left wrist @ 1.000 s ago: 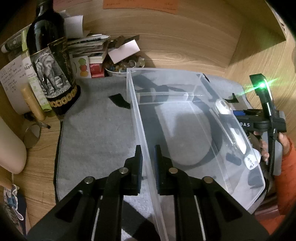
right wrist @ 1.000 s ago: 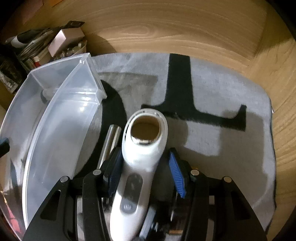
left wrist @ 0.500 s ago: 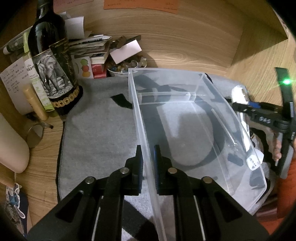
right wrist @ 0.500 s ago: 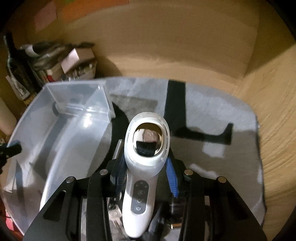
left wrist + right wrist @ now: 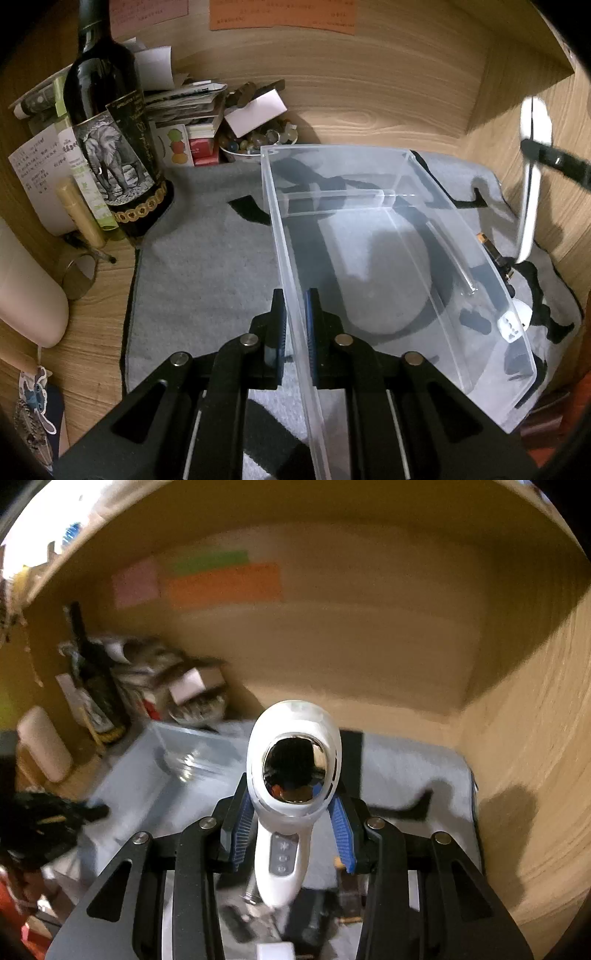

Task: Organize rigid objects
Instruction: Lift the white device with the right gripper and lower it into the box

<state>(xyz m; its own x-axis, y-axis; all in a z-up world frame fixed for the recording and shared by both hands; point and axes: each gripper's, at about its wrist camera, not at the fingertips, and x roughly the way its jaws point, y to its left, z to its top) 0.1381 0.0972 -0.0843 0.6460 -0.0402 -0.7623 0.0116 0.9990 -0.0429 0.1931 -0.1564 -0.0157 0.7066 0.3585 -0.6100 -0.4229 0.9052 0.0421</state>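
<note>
Handheld device [image 5: 293,771], white with 3 buttons, clamped between blue pads [image 5: 341,834] of right gripper [image 5: 291,830], raised above grey mat [image 5: 413,771]. Clear plastic bin [image 5: 369,236] on mat at 9 o'clock of device, near wall pinched by closed left gripper [image 5: 295,325]. Wine bottle [image 5: 114,147] at 10 o'clock of bin, beside stacked papers [image 5: 184,103].

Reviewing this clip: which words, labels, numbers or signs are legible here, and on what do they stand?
No text reads clearly.
Dark wine bottle, elephant picture label: gold vertical lettering, too small.
White handwritten paper note: illegible.
Orange paper sheet on the wooden wall: print too small.
White handheld device in the right gripper: three button icons only, no words.
</note>
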